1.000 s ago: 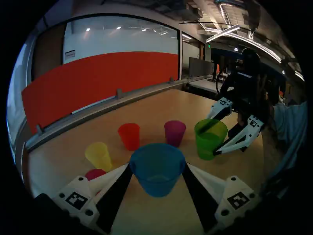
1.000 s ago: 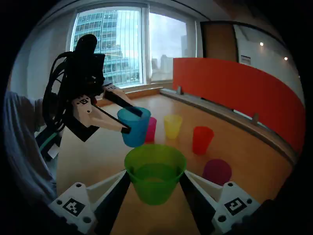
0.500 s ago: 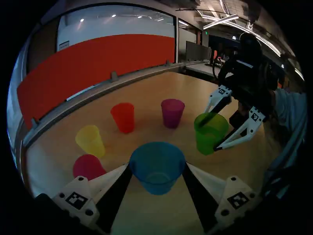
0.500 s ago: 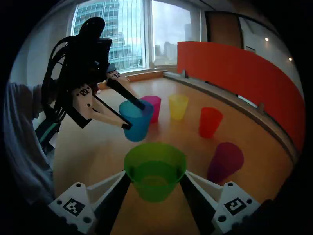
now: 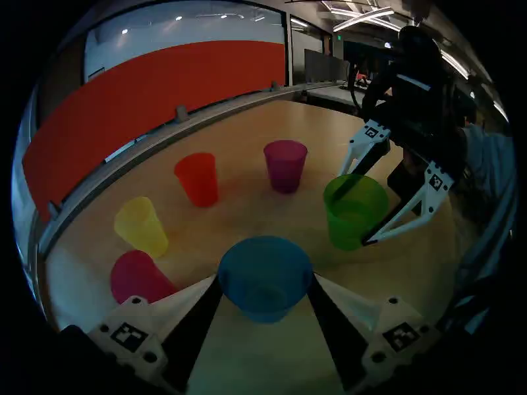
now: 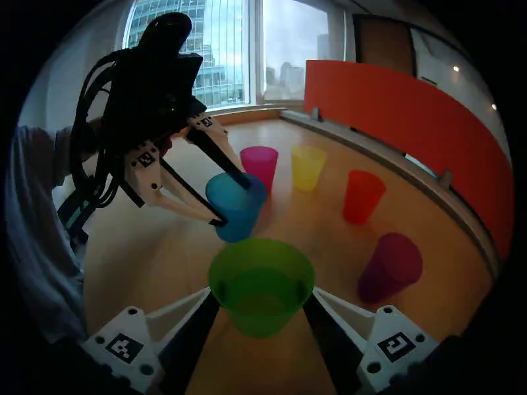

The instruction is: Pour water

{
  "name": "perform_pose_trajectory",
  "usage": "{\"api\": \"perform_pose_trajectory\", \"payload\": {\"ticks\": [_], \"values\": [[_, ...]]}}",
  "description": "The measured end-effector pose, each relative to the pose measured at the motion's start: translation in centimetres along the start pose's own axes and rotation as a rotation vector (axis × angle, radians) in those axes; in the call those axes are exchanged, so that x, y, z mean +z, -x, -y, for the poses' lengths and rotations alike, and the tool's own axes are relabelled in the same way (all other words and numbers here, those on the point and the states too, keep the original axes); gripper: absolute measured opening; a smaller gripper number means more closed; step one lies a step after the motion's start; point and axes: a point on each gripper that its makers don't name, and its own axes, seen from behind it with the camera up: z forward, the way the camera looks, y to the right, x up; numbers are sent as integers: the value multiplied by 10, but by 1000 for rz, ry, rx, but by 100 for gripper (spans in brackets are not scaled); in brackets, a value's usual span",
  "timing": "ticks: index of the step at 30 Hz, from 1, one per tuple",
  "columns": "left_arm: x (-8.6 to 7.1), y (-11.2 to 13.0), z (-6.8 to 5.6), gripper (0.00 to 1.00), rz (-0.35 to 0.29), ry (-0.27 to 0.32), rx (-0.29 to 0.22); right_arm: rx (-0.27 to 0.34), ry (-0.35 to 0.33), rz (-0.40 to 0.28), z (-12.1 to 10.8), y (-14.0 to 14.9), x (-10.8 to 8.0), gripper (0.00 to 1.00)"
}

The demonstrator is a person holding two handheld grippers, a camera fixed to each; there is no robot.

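The left gripper (image 5: pixel 263 284) pinched the blue cup (image 5: pixel 265 270) between both fingers; ahead of its jaws, from left to right, the pink cup (image 5: pixel 135 278), yellow cup (image 5: pixel 139 226), orange cup (image 5: pixel 197 179) and purple cup (image 5: pixel 285 164) stood on the table (image 5: pixel 247 214); the right gripper (image 6: pixel 261 297) had its jaws pressed on the green cup (image 6: pixel 261 280), which seemed to hold some water.

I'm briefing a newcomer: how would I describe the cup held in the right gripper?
Find the wooden table beside the long orange wall. The cup is clamped in the right gripper, facing a blue cup in the left gripper. It alone is green.
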Motion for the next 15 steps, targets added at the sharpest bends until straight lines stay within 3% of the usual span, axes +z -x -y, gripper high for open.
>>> {"api": "perform_pose_trajectory", "payload": {"ticks": [15], "values": [[8, 6, -3, 88, 9, 5, 13, 4, 8, 9, 0, 9, 6, 86]]}}
